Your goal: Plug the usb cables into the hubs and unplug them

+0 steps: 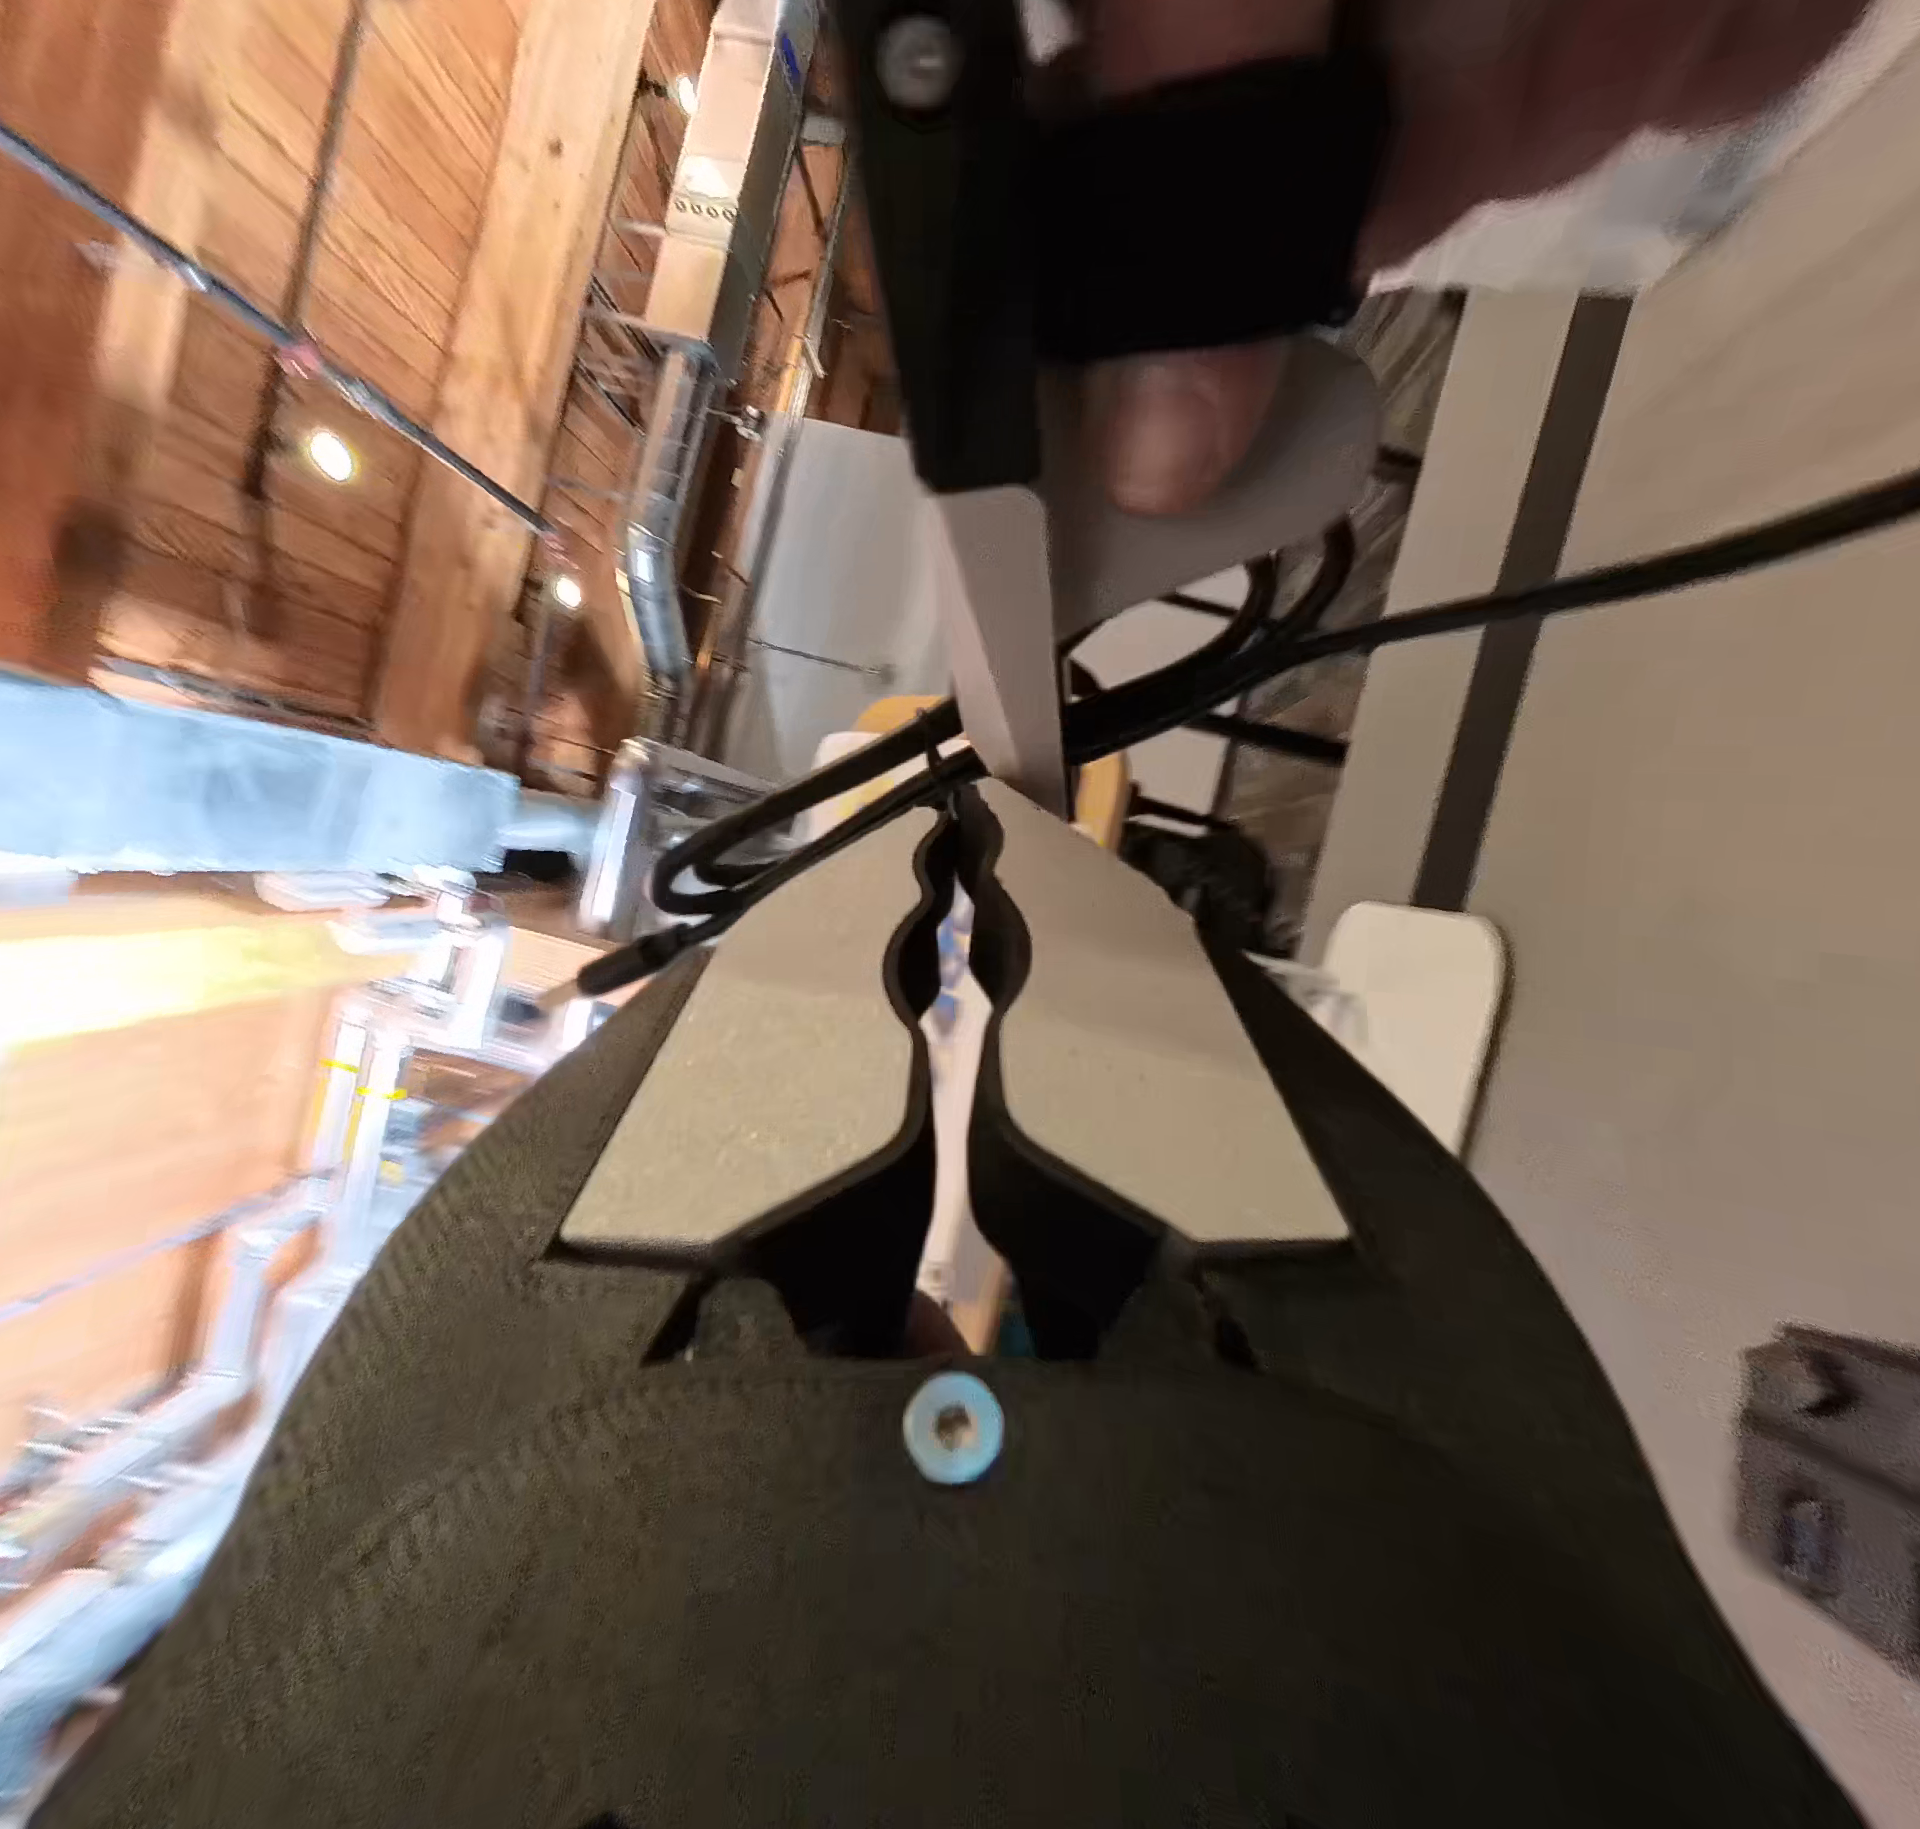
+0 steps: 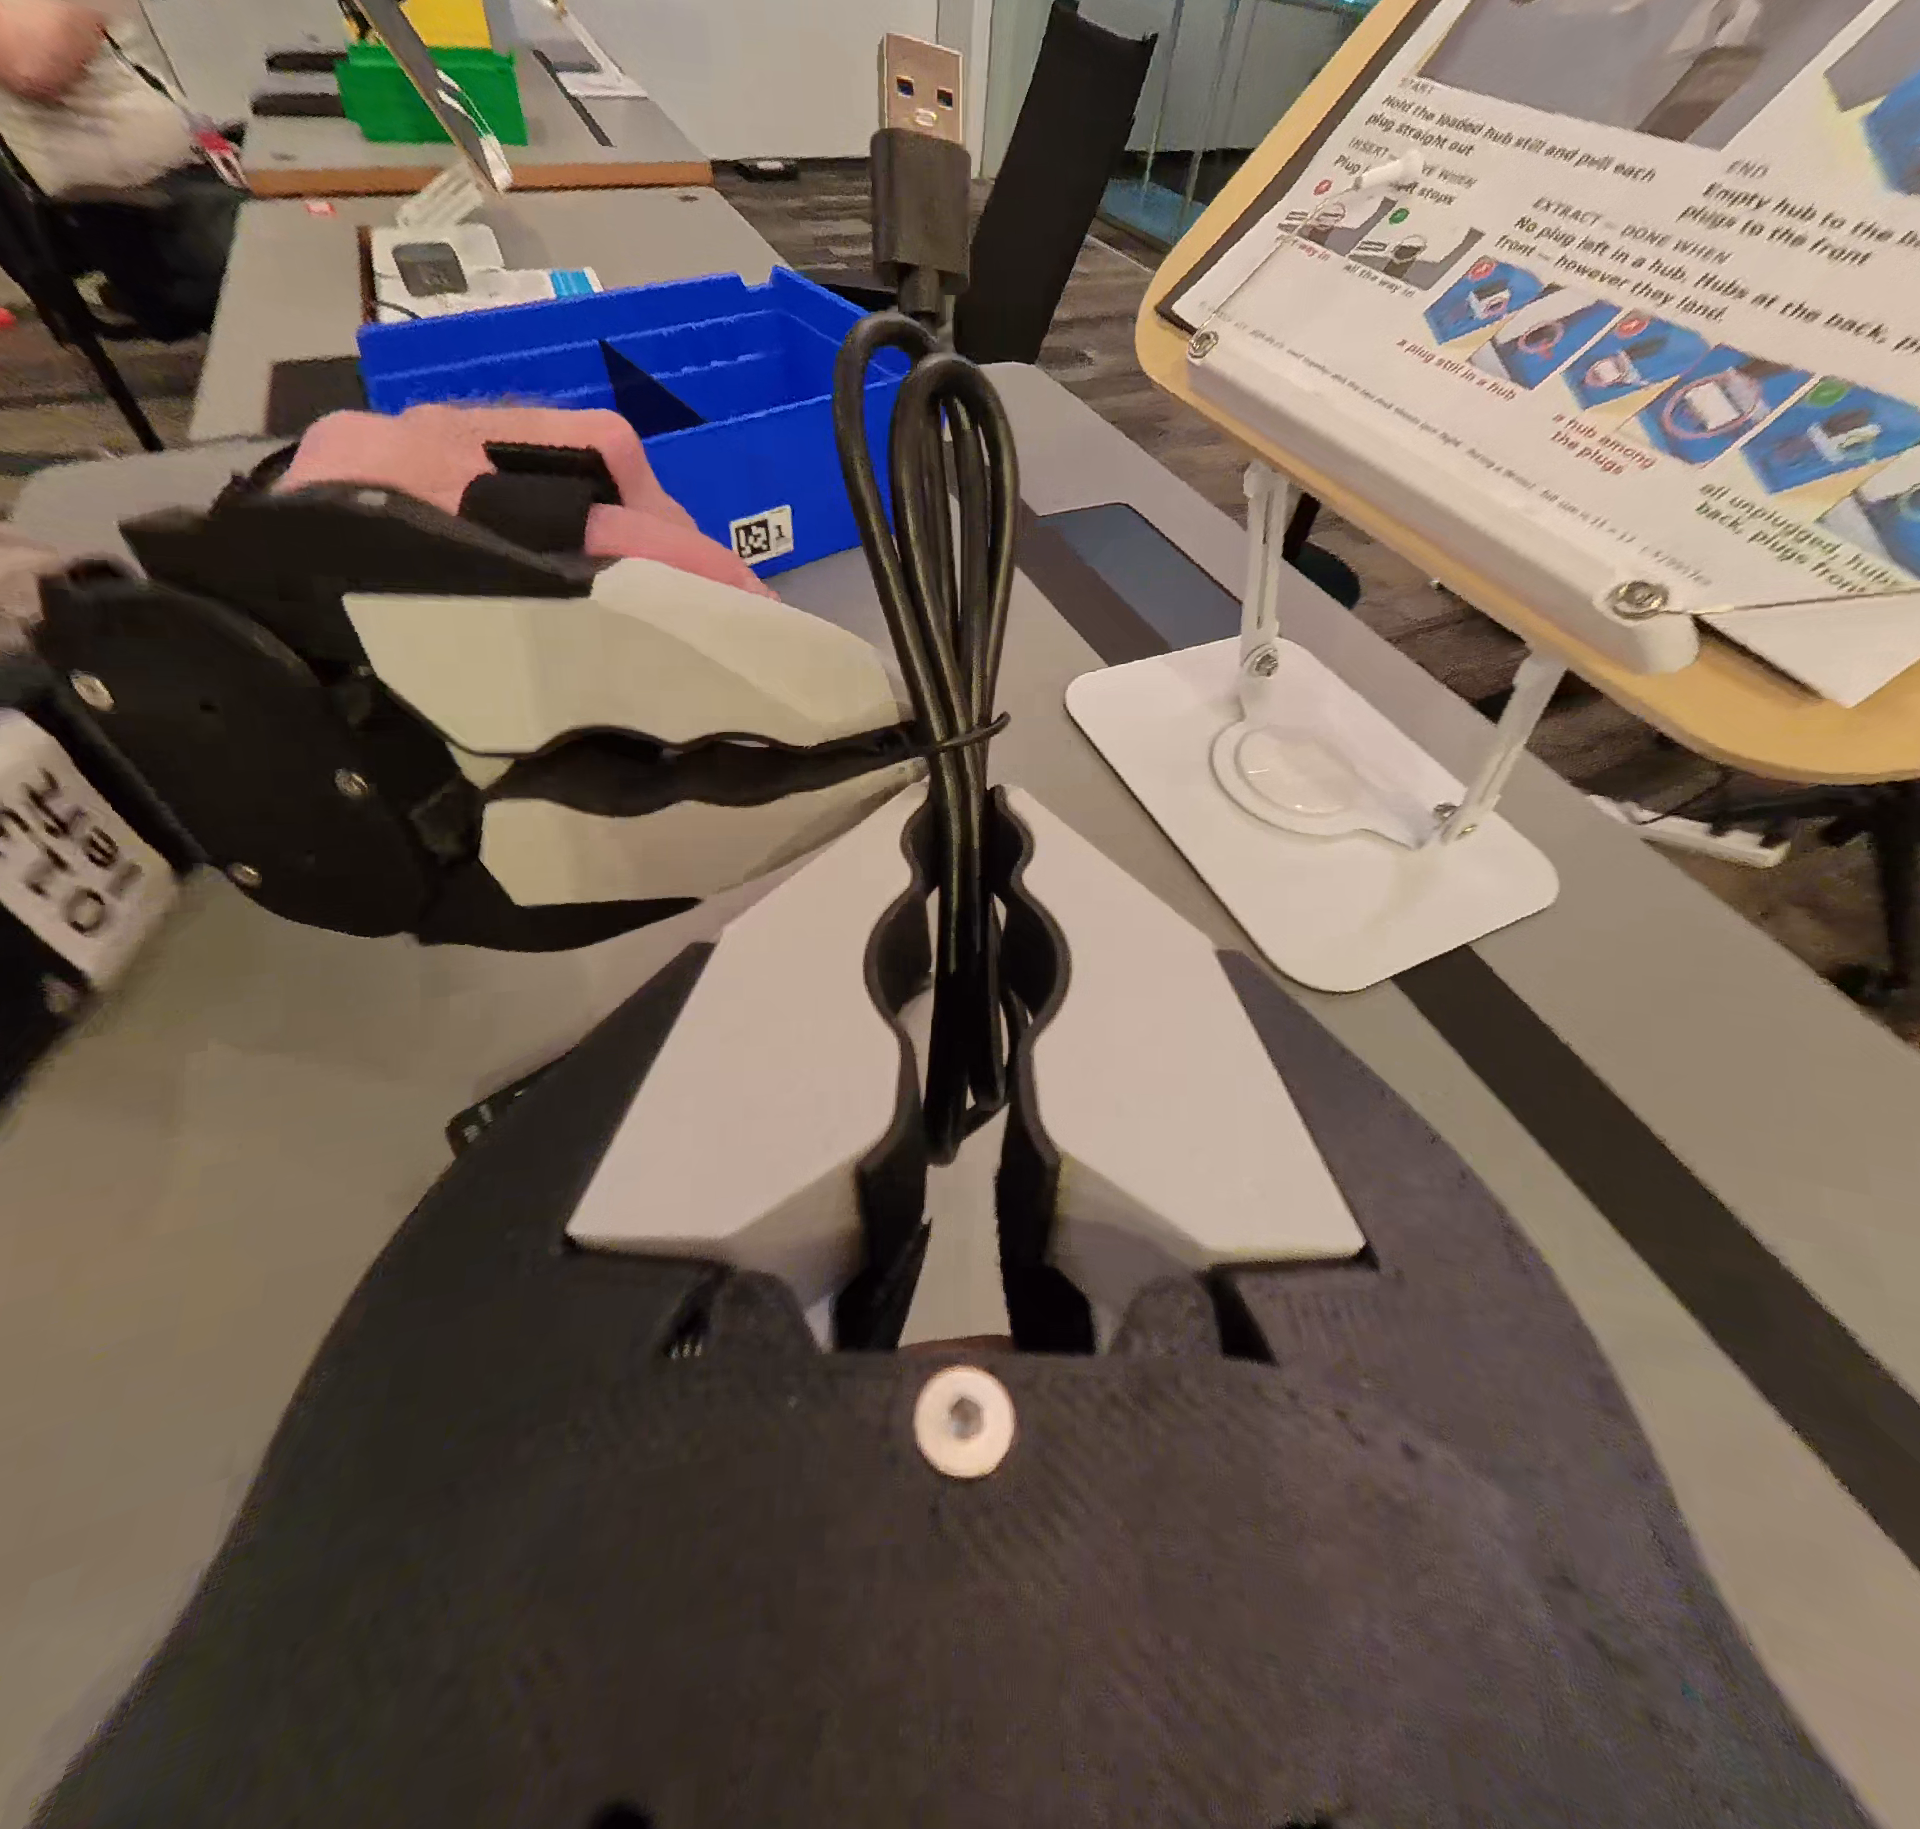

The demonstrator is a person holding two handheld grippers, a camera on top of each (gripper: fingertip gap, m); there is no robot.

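— Where is the bundled black USB cable (image 2: 951, 699) held?

— It is pinched upright between the jaws of the right gripper (image 2: 961, 823), which are pressed onto its folded strands. Its long axis is stood vertically above the grey tabletop (image 2: 1195, 948), and the silver plug (image 2: 920, 86) is pointed straight up, away from the jaws.

— And the left gripper (image 2: 909, 751)?

— It is brought in from the left, level with the thin tie around the bundle. Its jaws are seen nearly pressed together at that tie; whether the tie is actually gripped cannot be told.

— Is a hub seen?

— None is seen; only a blue plastic bin (image 2: 644, 366) is placed behind. The plug end is judged nearer neither gripper, so a regrip nearer it is likely required.
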